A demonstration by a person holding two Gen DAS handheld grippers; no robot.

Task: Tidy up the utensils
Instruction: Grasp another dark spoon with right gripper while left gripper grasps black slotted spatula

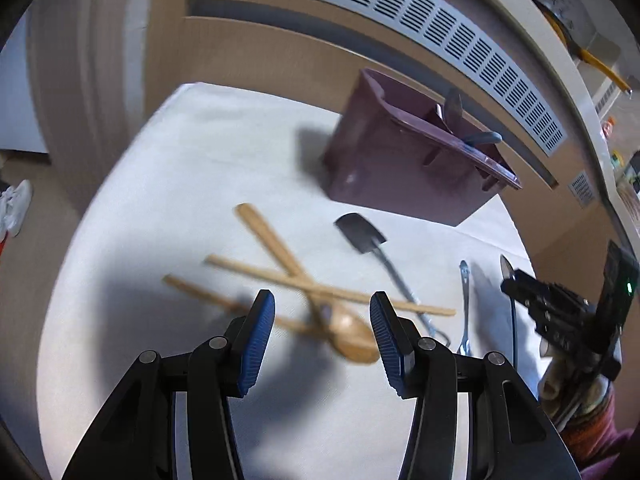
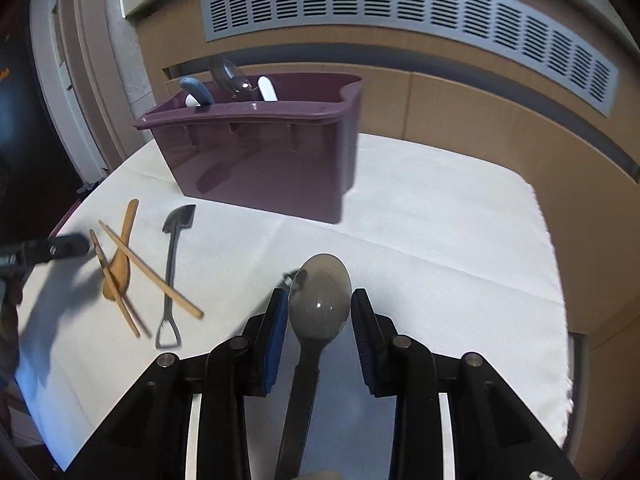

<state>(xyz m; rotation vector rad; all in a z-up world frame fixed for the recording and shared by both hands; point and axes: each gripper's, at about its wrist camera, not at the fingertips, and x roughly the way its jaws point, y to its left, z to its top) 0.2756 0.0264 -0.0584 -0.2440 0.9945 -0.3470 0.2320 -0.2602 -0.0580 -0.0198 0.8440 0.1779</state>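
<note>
a white cloth covers the table. the left gripper hangs wide open and empty above a wooden spoon crossed by two chopsticks. beside them lies a black spatula. the right gripper is partly open around a metal spoon; whether it grips is unclear. the purple bin behind holds more utensils.

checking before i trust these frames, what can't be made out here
- Lower parts of the utensils in the purple bin: both views, hidden by its walls.
- Wooden spoon and chopsticks: left wrist view, motion blurred.
- Metal spoon: right wrist view, handle end cut off by the bottom edge; contact with the right gripper fingers unclear.
</note>
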